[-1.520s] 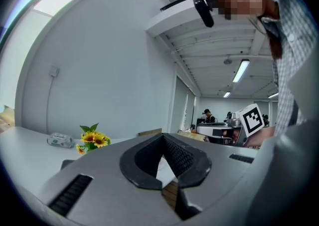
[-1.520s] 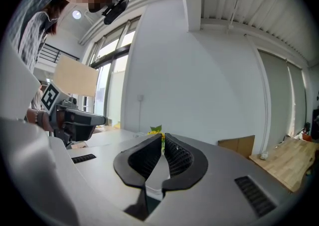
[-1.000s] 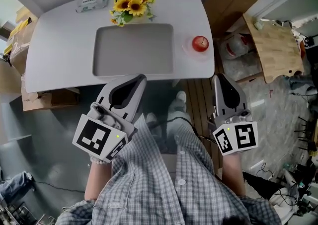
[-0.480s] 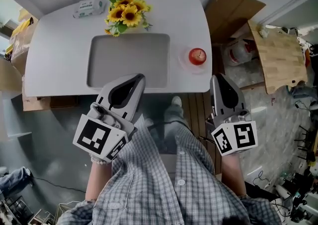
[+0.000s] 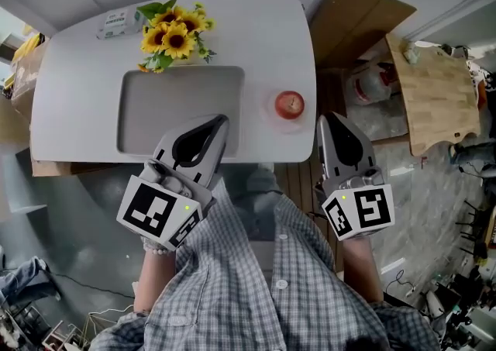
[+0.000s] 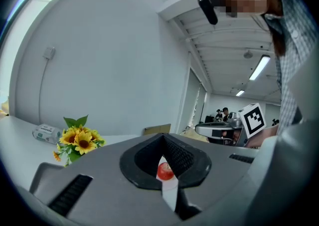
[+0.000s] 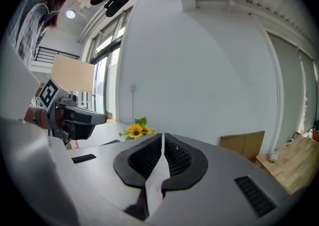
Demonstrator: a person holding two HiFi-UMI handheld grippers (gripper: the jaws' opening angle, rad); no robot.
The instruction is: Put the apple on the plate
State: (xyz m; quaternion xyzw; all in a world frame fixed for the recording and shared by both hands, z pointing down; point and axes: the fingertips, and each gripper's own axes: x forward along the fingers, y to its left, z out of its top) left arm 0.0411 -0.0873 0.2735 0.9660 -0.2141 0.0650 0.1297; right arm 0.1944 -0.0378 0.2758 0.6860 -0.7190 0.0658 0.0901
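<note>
Jaws of the left gripper (image 5: 219,119) are pressed together with nothing between them, and so are those of the right gripper (image 5: 325,118). The step in hand looks like the reach for the apple (image 5: 290,104). To do it well, whichever gripper goes in should spread its jaws before arriving. It should come in low and level and close across the fruit's widest part. The squeeze should be gentle, since a smooth round apple could roll or squirt out.

Past the desk's (image 5: 77,125) near edge, the apple lies apart from both grippers. It is nearer the right one, ahead and to that gripper's left. In the left gripper view the apple (image 6: 165,171) shows almost straight along the closed jaws. It seems to rest on a pale round plate (image 5: 271,118) near the desk's right edge. A grey tray (image 5: 155,121) lies beside it, and I cannot tell which one is meant. Farther back stand sunflowers (image 5: 167,36) and a packet (image 5: 116,24).
</note>
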